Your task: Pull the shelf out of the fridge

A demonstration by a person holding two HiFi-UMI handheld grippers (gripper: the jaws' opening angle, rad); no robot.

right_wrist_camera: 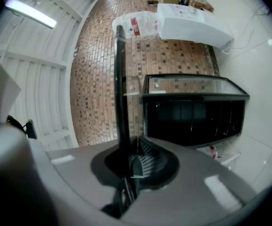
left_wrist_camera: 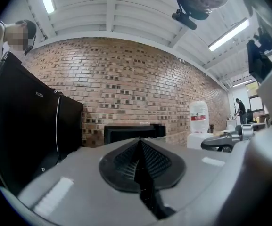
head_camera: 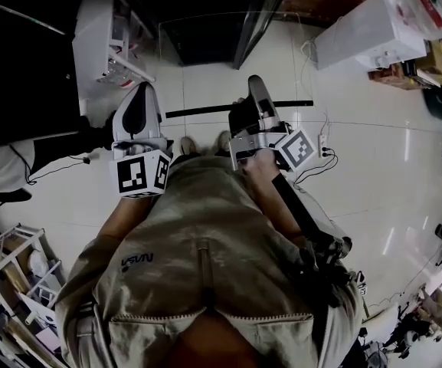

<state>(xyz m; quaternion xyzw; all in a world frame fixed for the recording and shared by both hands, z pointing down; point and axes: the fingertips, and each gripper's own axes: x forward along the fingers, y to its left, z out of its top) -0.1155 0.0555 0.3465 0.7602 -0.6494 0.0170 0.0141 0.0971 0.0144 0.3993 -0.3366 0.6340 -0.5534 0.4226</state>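
Right gripper (right_wrist_camera: 130, 172) jaws clamped on glass shelf (right_wrist_camera: 119, 93) black edge, shelf held apart from fridge (right_wrist_camera: 192, 112), fridge interior dark, left gripper (left_wrist_camera: 140, 160) jaws closed together, empty.

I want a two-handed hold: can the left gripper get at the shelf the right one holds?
Probably yes. The left gripper is shut on nothing, and the black edge of the glass shelf runs just ahead of it with nothing between. Its jaws must open first.
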